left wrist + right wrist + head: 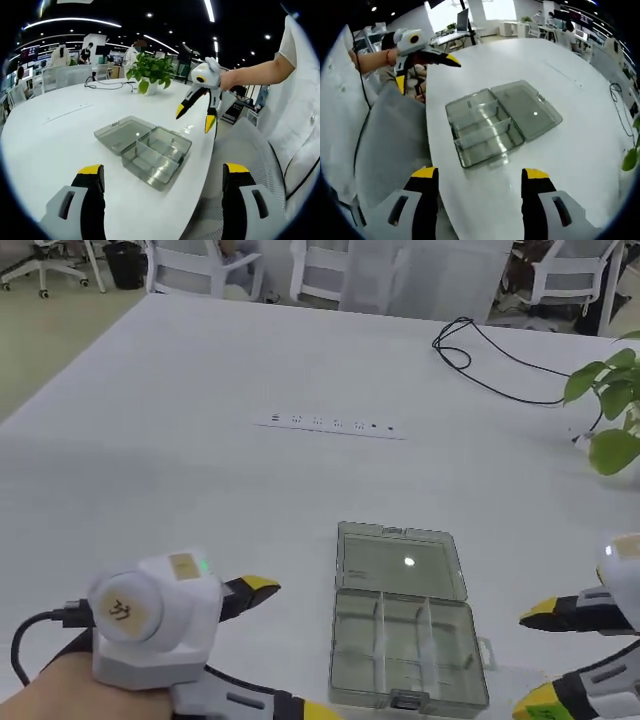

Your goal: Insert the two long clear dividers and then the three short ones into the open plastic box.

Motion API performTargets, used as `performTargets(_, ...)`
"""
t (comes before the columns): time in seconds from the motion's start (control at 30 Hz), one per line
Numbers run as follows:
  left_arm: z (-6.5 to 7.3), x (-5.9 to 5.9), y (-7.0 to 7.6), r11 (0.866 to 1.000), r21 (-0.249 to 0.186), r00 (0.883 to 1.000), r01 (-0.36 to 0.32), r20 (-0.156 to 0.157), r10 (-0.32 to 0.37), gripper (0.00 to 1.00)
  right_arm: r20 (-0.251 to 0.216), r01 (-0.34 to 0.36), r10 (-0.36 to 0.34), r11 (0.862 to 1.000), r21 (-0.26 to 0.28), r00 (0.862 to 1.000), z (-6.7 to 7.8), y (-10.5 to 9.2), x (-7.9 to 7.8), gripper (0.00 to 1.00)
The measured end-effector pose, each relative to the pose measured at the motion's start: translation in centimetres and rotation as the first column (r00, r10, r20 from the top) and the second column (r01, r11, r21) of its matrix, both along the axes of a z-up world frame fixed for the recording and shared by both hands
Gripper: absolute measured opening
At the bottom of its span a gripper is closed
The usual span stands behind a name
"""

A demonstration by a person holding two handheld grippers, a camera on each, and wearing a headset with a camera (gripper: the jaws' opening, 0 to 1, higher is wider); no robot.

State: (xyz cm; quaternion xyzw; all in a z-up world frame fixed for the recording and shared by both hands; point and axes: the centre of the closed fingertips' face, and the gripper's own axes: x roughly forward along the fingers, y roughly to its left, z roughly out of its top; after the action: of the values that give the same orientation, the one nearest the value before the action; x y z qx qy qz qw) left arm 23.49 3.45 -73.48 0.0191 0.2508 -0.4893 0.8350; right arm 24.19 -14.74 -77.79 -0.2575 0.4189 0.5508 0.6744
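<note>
The open smoky-clear plastic box [405,645] lies on the white table near the front edge, its lid [400,562] folded flat on the far side. Clear dividers [380,625] stand inside and split the tray into compartments. My left gripper [290,650] hovers just left of the box, open and holding nothing. To the box's right, my right gripper [530,660] is open and holding nothing too. In the left gripper view the box [155,155] lies ahead of the left gripper [162,170], with the right gripper [195,112] beyond. The right gripper [480,173] faces the box [480,130] and the left gripper [425,70].
A built-in socket strip [335,425] sits mid-table. A black cable [480,355] loops at the far right, near a potted plant [610,410] at the right edge. White chairs [210,265] stand beyond the far edge. The table's front edge runs close under the box.
</note>
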Motion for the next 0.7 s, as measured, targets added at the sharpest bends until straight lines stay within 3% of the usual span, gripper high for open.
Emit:
performTargets(0.1, 0.0, 0.0, 0.1, 1.0, 0.001, 1.0, -0.004, -0.001, 0.004, 1.0, 0.01, -0.069, 0.07, 0.996, -0.063, 0.998, -1.6, -1.1, 0.1, 0.64)
performTargets(0.2, 0.0, 0.0, 0.2, 1.0, -0.001, 1.0, -0.011, -0.001, 0.011, 1.0, 0.017, -0.12, 0.122, 0.989, -0.083, 0.992, -2.4, -1.4, 0.3, 0.61)
performTargets(0.3, -0.1, -0.1, 0.3, 1.0, 0.0, 1.0, -0.014, -0.005, 0.014, 1.0, 0.039, -0.195, 0.202, 0.97, -0.146, 0.979, -3.6, -2.2, 0.8, 0.58)
performTargets(0.43, 0.0, 0.0, 0.3, 1.0, -0.002, 1.0, -0.018, -0.006, 0.018, 1.0, 0.051, -0.23, 0.242, 0.958, -0.172, 0.969, -4.8, -2.4, 1.1, 0.5)
performTargets(0.7, 0.0, 0.1, 0.3, 1.0, -0.007, 1.0, -0.026, -0.009, 0.026, 1.0, 0.024, -0.293, 0.306, 0.929, -0.224, 0.952, -6.8, -2.8, 0.9, 0.48)
